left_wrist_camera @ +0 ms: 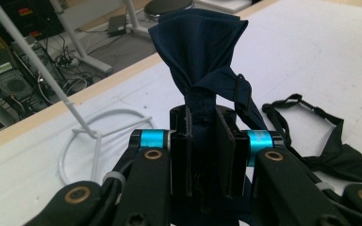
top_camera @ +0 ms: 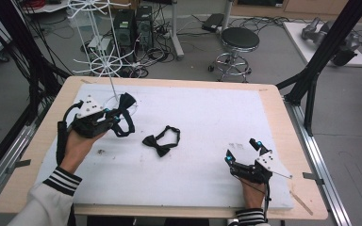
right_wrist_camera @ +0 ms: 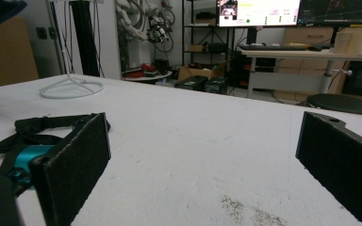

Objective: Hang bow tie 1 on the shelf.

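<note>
My left gripper (top_camera: 117,116) is held above the table's left side, shut on the knot of a navy bow tie (top_camera: 127,100). In the left gripper view the navy bow tie (left_wrist_camera: 202,52) fans out above the closed jaws of the left gripper (left_wrist_camera: 202,141), and its strap loop (top_camera: 125,128) hangs below. A black bow tie (top_camera: 160,143) lies flat on the white mat near the middle, and shows again as the black bow tie (left_wrist_camera: 339,160) and the black bow tie (right_wrist_camera: 37,129). My right gripper (top_camera: 241,149) rests low at the front right; the right gripper (right_wrist_camera: 202,160) is open with nothing between its pads.
A white wire stand (top_camera: 106,61) rises from a ring base (left_wrist_camera: 99,136) at the mat's back left, just beyond the left gripper. The white mat (top_camera: 207,113) covers most of the wooden table (top_camera: 283,122). A stool (top_camera: 239,40) and cables are on the floor behind.
</note>
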